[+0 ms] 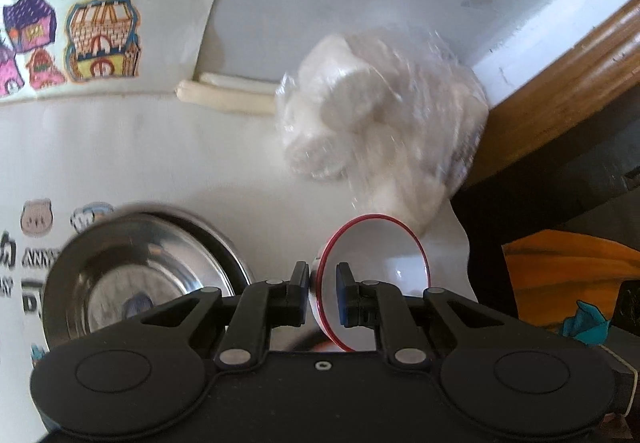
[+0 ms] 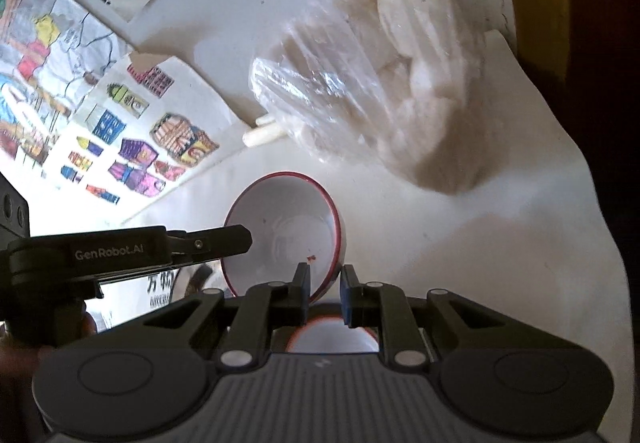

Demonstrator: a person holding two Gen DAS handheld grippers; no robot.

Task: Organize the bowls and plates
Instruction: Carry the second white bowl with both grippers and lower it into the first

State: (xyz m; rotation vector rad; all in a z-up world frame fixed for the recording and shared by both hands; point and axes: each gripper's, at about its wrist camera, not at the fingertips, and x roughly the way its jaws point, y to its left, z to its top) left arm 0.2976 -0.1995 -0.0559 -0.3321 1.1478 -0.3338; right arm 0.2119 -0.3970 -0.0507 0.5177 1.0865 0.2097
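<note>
Your left gripper [image 1: 323, 293] pinches the rim of a white bowl with a red rim [image 1: 376, 275], holding it tilted on edge above the white table [image 1: 160, 147], just right of a steel bowl [image 1: 140, 275] and in front of a clear bag of white stuff [image 1: 380, 115]. Your right gripper [image 2: 325, 293] clamps that same bowl's rim from the other side, its fingers narrowed around the wall. A second red-rimmed bowl [image 2: 332, 339] sits directly beneath your right fingers.
</note>
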